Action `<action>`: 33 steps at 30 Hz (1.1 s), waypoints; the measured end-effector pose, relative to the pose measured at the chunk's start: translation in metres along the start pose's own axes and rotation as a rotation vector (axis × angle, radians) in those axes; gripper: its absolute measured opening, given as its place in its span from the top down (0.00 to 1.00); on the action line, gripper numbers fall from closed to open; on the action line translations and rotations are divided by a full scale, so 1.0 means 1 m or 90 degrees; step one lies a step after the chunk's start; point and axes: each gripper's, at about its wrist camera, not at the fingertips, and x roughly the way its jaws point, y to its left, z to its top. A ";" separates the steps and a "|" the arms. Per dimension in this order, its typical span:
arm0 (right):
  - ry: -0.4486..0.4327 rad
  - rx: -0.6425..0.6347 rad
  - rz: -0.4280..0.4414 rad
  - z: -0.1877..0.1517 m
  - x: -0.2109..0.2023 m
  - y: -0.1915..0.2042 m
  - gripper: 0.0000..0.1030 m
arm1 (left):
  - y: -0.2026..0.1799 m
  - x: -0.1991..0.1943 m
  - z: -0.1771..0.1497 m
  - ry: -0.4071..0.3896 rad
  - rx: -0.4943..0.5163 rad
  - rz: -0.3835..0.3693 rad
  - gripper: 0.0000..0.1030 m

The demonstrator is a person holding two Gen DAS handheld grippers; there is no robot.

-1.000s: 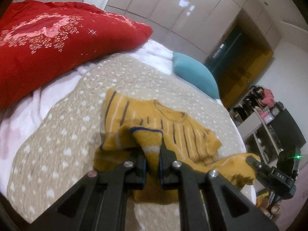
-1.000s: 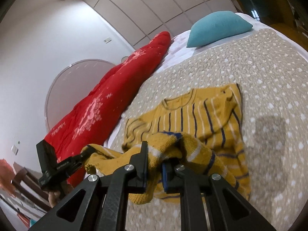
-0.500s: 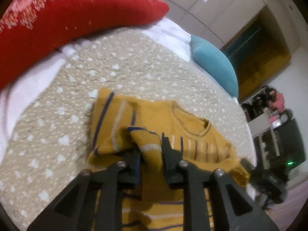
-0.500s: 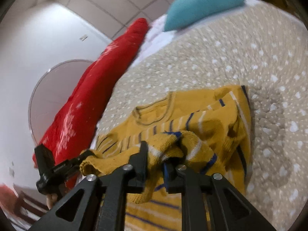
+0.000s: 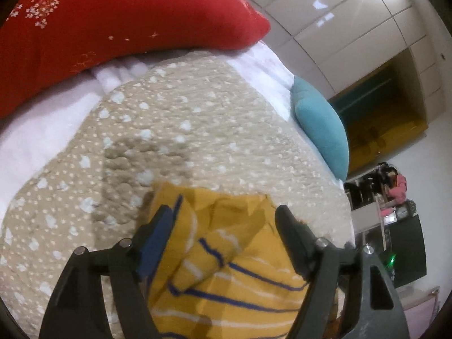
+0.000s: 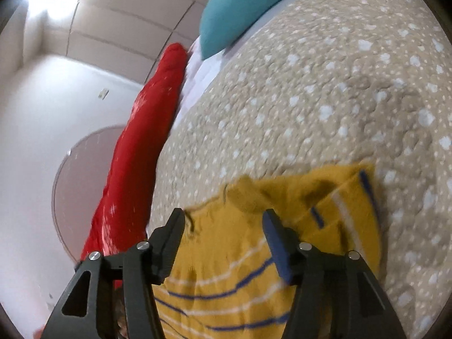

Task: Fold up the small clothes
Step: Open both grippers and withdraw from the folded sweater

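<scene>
Item: small mustard-yellow knit sweater (image 5: 226, 271) with navy and white stripes, lying on the beige dotted quilt (image 5: 175, 141). Landmark for all places below: the quilt.

Position: the sweater sits at the quilt's near edge, doubled over on itself, its folded-over layer bunched and creased rather than flat. In the right wrist view the neckline shows at the sweater's far side, toward the middle of the quilt.

Left gripper (image 5: 223, 214): jaws spread, having just been opening. The sweater lies under and between them, but the pads do not press it.

Right gripper (image 6: 223, 217): jaws likewise spread, having just been opening. Fabric sits beneath the gap, unpinched.

Surroundings: red floral duvet (image 5: 107, 25) along the quilt's far left side. Teal pillow (image 5: 322, 130) at its far right end. White sheet (image 5: 36, 138) between quilt and duvet.

Step in hand, as judged: release of the hem after carrying it over the body of the sweater. The fold looks laid but untidy.

Handling notes:
- Lift both grippers straight up and clear, so no knit loop catches a pad and drags the layer back.
- Soft knit tends to spring and slump. Press or smooth the top layer flat before the next fold.
- Check that the edges line up. The near-left corner looks puckered.
- The sweater lies close to the quilt's edge, so any tug toward that side may slide it off.
</scene>
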 end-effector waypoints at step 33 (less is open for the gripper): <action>-0.080 -0.186 -0.229 -0.127 -0.179 -0.061 0.86 | -0.012 -0.122 -0.157 -0.042 0.244 0.137 0.27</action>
